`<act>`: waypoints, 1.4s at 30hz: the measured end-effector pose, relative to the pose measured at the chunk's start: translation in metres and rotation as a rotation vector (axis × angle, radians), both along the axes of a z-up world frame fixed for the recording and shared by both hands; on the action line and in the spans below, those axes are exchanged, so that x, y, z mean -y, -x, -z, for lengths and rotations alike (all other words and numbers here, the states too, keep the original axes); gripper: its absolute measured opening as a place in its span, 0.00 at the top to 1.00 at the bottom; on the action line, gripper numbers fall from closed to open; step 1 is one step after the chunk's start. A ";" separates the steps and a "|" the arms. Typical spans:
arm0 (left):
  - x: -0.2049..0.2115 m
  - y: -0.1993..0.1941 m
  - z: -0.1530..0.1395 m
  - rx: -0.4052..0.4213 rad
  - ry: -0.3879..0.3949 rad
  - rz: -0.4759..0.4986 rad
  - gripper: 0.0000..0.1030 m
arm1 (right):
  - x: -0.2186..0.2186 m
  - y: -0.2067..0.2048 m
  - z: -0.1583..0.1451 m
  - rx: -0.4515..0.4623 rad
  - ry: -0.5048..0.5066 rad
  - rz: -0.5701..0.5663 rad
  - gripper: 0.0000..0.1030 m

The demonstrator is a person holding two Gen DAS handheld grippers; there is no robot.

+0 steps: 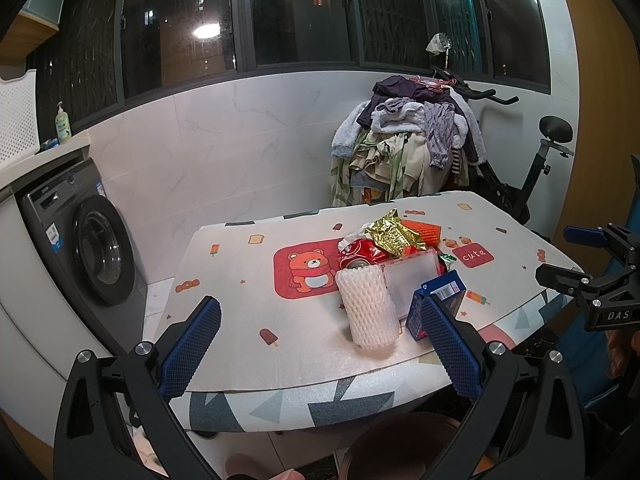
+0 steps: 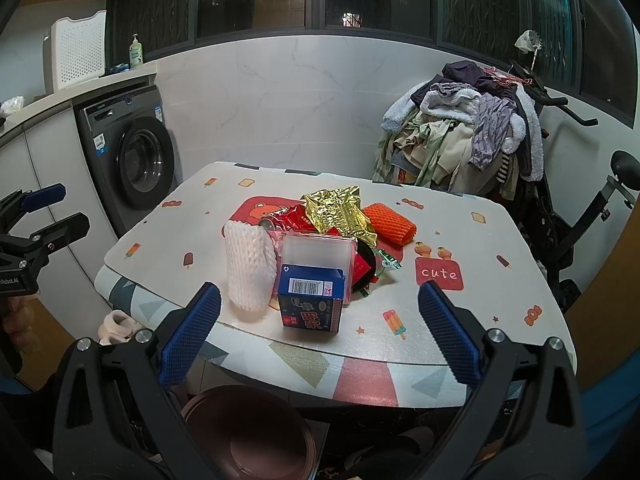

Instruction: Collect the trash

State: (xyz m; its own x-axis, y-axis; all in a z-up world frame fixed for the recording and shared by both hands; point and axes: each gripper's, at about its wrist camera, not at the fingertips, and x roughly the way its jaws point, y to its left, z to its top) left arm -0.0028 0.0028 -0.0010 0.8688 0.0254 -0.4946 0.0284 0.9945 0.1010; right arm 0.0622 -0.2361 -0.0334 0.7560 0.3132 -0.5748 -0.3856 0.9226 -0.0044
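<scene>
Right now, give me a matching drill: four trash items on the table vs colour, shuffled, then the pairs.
Items:
1. foam net sleeve
2. crumpled foil wrapper
3. ribbed mesh sleeve
4. small carton

Colours:
A. orange
B. blue
C. white
D. gold

Pairs: 1-C, 2-D, 3-A, 4-B

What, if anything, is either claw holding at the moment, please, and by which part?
Nothing is held. The left claw and the right claw both stand open and empty, short of the trash pile on the table.
</scene>
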 end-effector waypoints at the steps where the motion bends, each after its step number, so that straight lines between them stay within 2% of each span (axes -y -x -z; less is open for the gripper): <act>1: 0.000 0.000 0.000 0.001 -0.001 -0.001 0.05 | 0.000 0.000 0.000 0.000 0.001 0.000 0.05; 20: 0.000 0.000 0.000 0.002 -0.001 -0.004 0.05 | 0.000 0.000 0.000 0.000 0.000 0.000 0.05; 28: -0.001 -0.002 0.010 -0.014 0.002 -0.006 0.05 | 0.001 0.001 0.002 0.001 0.000 -0.003 0.05; 34: -0.008 -0.018 0.029 -0.070 0.034 0.020 0.05 | 0.002 -0.006 0.022 -0.027 -0.057 -0.025 0.05; 37: -0.018 -0.034 0.046 -0.147 0.088 0.027 0.05 | -0.004 -0.011 0.032 -0.025 -0.057 -0.033 0.05; 39: -0.023 -0.037 0.054 -0.144 0.092 0.023 0.05 | -0.009 -0.018 0.040 -0.041 -0.049 -0.035 0.05; 42: -0.026 -0.039 0.062 -0.082 0.035 0.008 0.05 | -0.020 -0.035 0.059 -0.083 -0.041 -0.048 0.05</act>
